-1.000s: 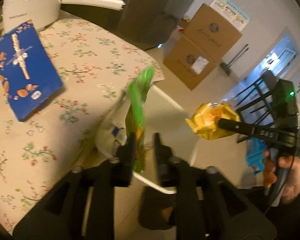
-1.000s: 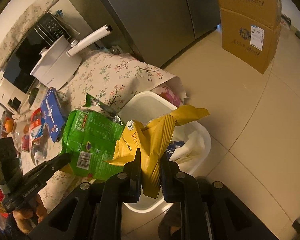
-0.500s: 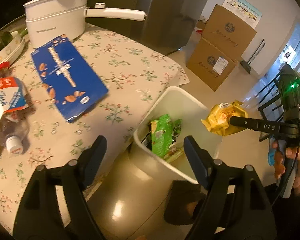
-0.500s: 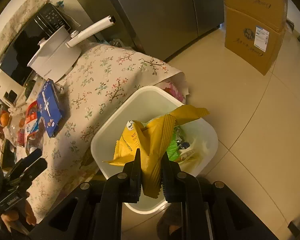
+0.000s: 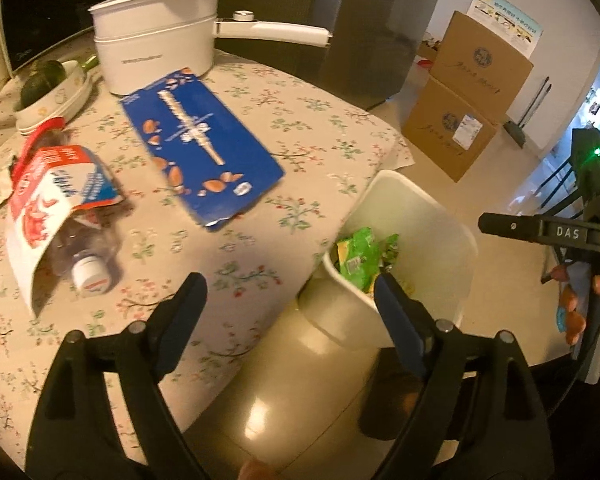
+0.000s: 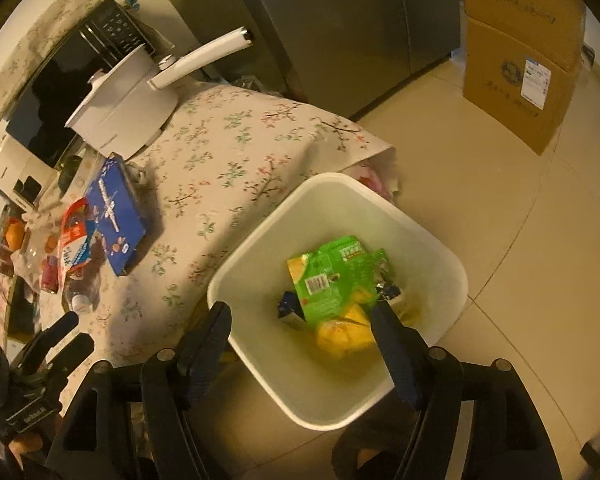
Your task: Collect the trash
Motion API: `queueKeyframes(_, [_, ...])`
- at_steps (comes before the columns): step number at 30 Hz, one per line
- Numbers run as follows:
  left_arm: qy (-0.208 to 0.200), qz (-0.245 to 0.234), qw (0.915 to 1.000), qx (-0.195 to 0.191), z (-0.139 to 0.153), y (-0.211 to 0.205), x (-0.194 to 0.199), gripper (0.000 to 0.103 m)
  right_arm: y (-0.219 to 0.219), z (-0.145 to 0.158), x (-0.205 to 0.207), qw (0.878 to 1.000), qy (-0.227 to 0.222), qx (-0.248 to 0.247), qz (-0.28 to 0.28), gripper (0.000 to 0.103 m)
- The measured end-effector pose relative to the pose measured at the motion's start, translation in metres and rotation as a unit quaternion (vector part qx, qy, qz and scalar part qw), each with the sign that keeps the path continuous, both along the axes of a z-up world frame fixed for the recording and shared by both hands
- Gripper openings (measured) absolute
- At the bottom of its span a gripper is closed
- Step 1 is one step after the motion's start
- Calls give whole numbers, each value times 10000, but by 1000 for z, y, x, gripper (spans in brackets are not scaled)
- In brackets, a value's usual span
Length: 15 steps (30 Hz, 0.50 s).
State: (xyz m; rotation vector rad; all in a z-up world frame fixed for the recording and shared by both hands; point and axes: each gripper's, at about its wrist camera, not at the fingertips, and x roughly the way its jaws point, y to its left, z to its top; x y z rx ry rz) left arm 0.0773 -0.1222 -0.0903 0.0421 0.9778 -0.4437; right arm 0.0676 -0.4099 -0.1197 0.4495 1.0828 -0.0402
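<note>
A white trash bin stands on the floor against the table's corner. Inside lie a green wrapper and a yellow wrapper. My right gripper is open and empty above the bin's near rim. My left gripper is open and empty over the table's edge beside the bin. On the flowered tablecloth lie a blue flat box, a red and white wrapper and a plastic bottle.
A white pot with a long handle and a dish with a green vegetable stand at the table's back. Stacked cardboard boxes stand on the tiled floor by a grey refrigerator.
My left gripper opened and dropped the green wrapper into the bin, then drew back over the table. My right gripper opened and the yellow wrapper fell into the bin.
</note>
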Motion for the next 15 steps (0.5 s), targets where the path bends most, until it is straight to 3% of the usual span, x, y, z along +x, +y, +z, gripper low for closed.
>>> queueKeyframes(15, [2,646,9978,178,2,63,4,96,55,10,19,9976,-46,-480,500,84])
